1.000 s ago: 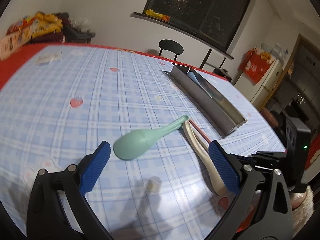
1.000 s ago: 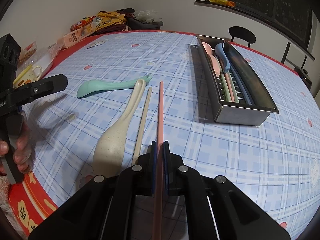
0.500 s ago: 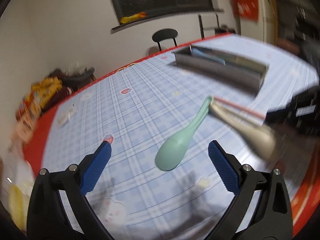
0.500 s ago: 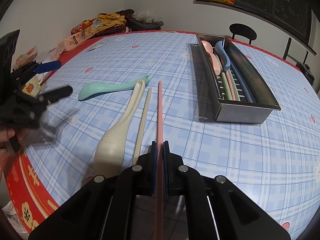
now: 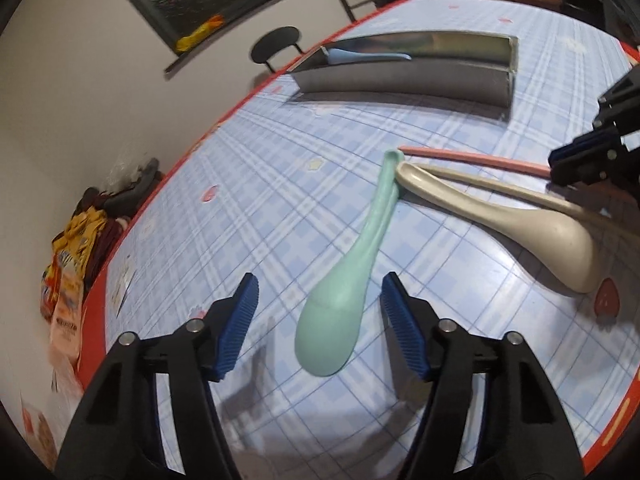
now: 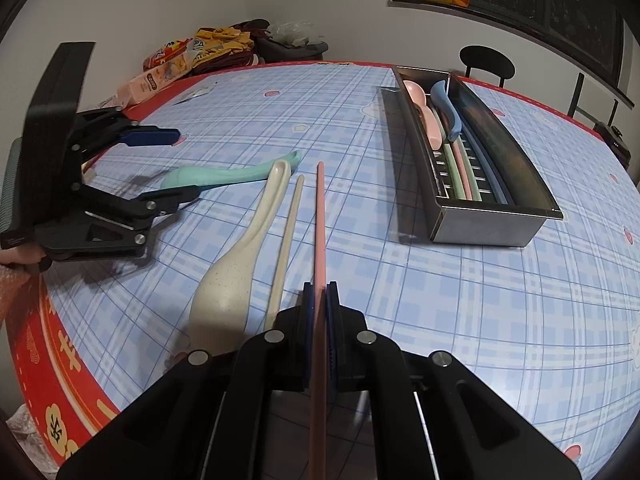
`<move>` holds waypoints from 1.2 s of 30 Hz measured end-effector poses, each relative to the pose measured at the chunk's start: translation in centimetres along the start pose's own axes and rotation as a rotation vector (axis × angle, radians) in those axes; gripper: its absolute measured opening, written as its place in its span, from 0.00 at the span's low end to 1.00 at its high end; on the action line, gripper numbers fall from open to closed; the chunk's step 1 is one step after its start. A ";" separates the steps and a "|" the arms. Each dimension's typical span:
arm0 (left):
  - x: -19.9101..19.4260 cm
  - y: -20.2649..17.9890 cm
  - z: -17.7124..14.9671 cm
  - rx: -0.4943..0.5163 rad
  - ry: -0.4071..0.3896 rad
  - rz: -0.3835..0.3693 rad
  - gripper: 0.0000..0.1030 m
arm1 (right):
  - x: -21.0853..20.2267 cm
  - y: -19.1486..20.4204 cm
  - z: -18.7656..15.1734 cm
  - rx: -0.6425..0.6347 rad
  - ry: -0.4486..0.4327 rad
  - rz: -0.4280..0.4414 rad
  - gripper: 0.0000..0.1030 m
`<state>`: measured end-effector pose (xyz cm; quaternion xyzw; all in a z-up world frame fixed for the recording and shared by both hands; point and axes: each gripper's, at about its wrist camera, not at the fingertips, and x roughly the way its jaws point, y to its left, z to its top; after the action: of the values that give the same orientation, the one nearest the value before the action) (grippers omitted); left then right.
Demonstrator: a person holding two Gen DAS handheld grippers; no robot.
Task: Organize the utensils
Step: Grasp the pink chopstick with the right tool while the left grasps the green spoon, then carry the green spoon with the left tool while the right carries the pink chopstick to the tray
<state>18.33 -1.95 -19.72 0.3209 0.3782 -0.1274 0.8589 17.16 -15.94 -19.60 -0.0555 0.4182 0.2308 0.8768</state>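
The green spoon [image 5: 352,264] lay on the table [image 5: 248,208], bowl between the left claw's [image 5: 316,336] parted pads, handle running toward one o'clock. That claw was nearer, hovering low. The right claw [image 6: 320,320] was clamped on the pink chopstick [image 6: 320,220], pointing twelve o'clock.

No readable text; snack packets [image 6: 160,76] too blurred, table-rim [image 6: 60,412] characters unclear.

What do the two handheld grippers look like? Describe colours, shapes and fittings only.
Both the left gripper and the right gripper have matte black angular frames with triangular cut-outs, silver round pivot bolts, and blue ribbed pads lining the fingers. No cables show.
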 end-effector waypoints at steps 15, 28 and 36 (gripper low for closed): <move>1.0 -0.5 0.8 0.110 0.039 -0.033 0.32 | 0.0 -0.1 0.1 0.008 0.000 0.010 0.07; 0.3 4.2 -0.4 -0.294 0.019 -0.350 0.20 | 0.1 -0.1 0.1 0.008 0.000 0.011 0.07; 1.1 5.7 -1.5 -0.414 0.034 -0.369 0.18 | 0.2 -0.1 0.2 0.012 0.001 0.014 0.07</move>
<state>20.90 3.39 -18.65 0.0665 0.4626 -0.1961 0.8620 17.46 -15.95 -19.66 -0.0475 0.4201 0.2346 0.8753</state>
